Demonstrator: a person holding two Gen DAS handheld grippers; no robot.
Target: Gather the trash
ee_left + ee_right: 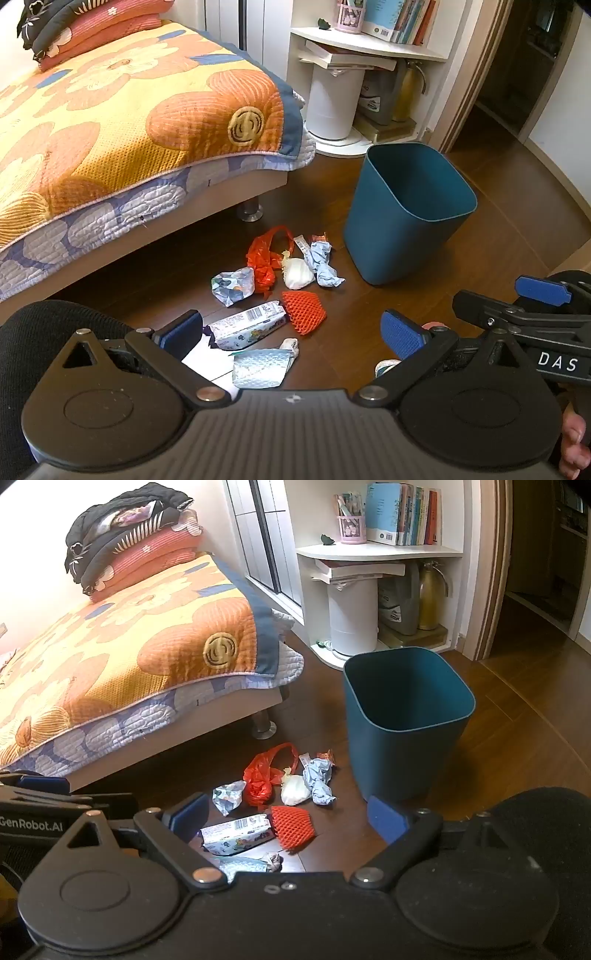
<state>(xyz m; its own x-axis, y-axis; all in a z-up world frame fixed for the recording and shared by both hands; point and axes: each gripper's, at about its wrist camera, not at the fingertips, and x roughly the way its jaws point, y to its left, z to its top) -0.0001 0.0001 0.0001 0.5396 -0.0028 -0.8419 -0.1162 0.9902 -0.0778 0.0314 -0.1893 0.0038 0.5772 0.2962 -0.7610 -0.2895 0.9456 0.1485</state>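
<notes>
Both my left gripper (291, 330) and right gripper (288, 819) gape, holding nothing. Risk: orange foam net (304, 311) touches the carton (248, 328); a careless pinch drags both and misses the bin (410, 214).

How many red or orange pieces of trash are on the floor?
2: a red plastic bag beside the white wad, and an orange foam net nearer the grippers. A small reddish wrapper farther back is unclear.
</notes>
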